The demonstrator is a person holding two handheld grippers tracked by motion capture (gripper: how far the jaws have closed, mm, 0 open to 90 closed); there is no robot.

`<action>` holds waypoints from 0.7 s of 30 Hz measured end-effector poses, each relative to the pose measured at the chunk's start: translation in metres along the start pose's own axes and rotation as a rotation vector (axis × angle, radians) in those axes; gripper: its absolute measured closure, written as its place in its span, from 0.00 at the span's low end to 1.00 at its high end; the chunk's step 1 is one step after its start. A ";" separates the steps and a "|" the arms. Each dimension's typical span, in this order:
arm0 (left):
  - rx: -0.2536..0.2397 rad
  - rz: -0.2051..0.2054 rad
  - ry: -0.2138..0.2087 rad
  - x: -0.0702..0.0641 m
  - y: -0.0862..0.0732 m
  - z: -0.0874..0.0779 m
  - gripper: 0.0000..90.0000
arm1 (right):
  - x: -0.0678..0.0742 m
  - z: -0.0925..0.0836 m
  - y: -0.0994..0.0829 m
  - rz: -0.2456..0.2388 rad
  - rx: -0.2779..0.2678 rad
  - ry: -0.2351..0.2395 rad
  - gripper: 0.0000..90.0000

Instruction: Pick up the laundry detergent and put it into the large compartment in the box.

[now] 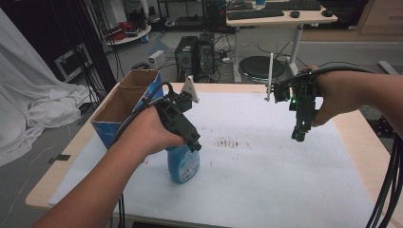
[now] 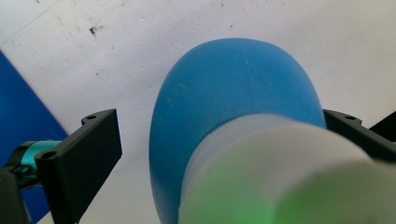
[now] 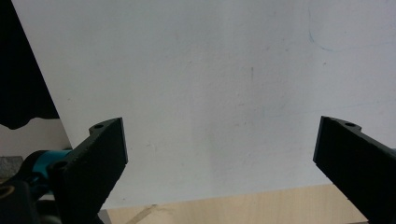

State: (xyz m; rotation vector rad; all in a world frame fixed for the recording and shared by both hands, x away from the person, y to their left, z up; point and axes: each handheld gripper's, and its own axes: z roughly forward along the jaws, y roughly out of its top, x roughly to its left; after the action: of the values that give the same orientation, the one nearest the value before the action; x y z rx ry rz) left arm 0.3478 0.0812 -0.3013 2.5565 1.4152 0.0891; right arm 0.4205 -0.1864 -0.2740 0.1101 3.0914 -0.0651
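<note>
While the left gripper (image 1: pixel 183 124) hangs over the bottle (image 1: pixel 184 164), these lines tell the moment:

Bottle: blue spray bottle, upright on the white mat (image 1: pixel 266 175), near the left front, just beside the box (image 1: pixel 124 105).
Left claw: in the left gripper view the jaws stand on both sides of the bottle's neck (image 2: pixel 233 135). The left jaw is apart from the blue body; the right jaw is very near it, contact cannot be told. The claw looks wide, not yet closed on the bottle.
Right claw: the right gripper (image 1: pixel 301 124) hangs above the mat at the right, well apart from the bottle, jaws wide and holding nothing (image 3: pixel 219 154).
Stain: a small reddish mark (image 1: pixel 228 142) is on the mat between the two grippers.
Step, as judged: the left claw is about to grasp the bottle near its top.
Risk one: the bottle sits off centre between the jaws, so on closing one jaw may push first and tip it, perhaps toward the box.
Risk two: the neck is round and smooth; a grip too high could slip or let the bottle swing.
Risk three: a squeeze on the trigger could spray by mistake.
</note>
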 end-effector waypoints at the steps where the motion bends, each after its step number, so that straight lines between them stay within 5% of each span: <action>1: 0.001 0.002 -0.003 0.000 0.001 0.000 0.02 | 0.000 0.000 0.000 0.004 0.002 0.002 0.02; 21: 0.083 0.041 0.016 -0.005 0.008 0.000 0.17 | 0.000 0.002 0.001 -0.002 -0.002 0.002 0.02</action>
State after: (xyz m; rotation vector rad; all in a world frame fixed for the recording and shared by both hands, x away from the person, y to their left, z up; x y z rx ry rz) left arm 0.3519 0.0732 -0.2995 2.6583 1.4001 0.0585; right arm 0.4205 -0.1850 -0.2763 0.1075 3.0935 -0.0616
